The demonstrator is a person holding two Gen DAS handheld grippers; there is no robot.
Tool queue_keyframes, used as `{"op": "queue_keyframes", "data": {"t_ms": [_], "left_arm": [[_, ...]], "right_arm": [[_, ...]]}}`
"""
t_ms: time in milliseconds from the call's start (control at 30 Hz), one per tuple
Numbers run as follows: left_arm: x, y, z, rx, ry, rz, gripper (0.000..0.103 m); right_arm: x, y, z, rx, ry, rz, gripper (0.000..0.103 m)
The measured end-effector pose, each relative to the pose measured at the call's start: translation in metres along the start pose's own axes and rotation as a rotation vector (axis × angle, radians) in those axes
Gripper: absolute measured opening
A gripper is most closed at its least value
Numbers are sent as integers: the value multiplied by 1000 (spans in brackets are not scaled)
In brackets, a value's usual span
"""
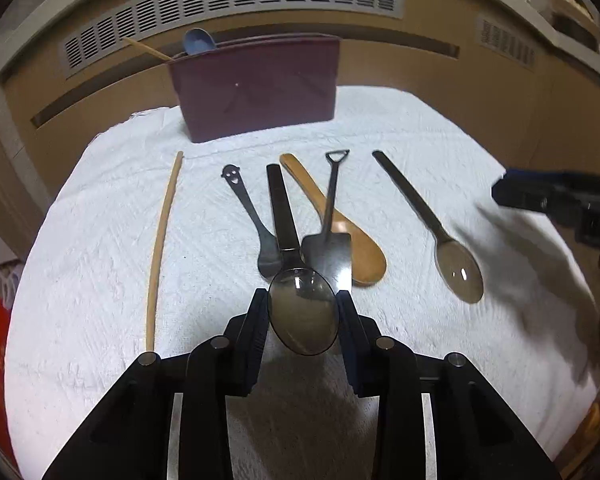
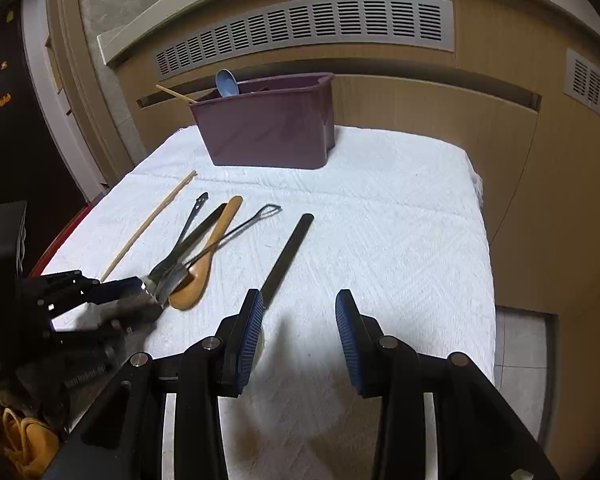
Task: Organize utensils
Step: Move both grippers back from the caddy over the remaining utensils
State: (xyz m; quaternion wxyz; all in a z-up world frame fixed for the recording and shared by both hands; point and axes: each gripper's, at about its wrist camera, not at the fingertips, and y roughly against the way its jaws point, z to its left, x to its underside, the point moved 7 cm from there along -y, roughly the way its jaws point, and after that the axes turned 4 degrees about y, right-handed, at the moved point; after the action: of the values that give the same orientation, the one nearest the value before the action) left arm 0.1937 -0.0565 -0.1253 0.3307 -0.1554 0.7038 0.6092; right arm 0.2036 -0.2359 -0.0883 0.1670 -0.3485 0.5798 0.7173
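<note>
Left tool (image 1: 303, 300) clamped on glossy oval spoon bowl (image 1: 302, 312), right tool (image 2: 299, 304) apart over nubbly white towel (image 2: 380, 216)

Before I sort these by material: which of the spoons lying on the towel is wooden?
The tan wooden spoon in the middle cluster, its bowl partly under the little metal shovel. The other spoons on the towel are dark, shiny metal.

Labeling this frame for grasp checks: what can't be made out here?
- Right wrist view: bowl of the dark spoon hidden behind the right gripper finger.
- Both views: contents of the maroon bin hidden by its wall.
- Left wrist view: right gripper blurred, cut off at the edge.
- Right wrist view: left gripper blurred.
</note>
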Motion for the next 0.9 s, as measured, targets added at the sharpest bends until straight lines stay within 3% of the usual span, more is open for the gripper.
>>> {"op": "queue_keyframes", "data": {"t_ms": [133, 433, 500, 567, 733, 900], "left_arm": [[-11, 20, 7, 28, 38, -81, 34], [-44, 77, 25, 15, 59, -281, 32], [-51, 88, 30, 13, 65, -316, 28], [-58, 99, 33, 12, 65, -346, 12], [-68, 114, 44, -13, 63, -396, 8], [-65, 110, 59, -5, 108, -372, 5]], "right_arm": [[5, 1, -2, 10, -2, 8, 36], [0, 10, 10, 31, 30, 4, 36], [-2, 11, 14, 34, 40, 2, 36], [-3, 13, 17, 37, 51, 1, 36], [-3, 15, 25, 47, 86, 12, 41], [10, 14, 31, 46, 116, 54, 43]]}}
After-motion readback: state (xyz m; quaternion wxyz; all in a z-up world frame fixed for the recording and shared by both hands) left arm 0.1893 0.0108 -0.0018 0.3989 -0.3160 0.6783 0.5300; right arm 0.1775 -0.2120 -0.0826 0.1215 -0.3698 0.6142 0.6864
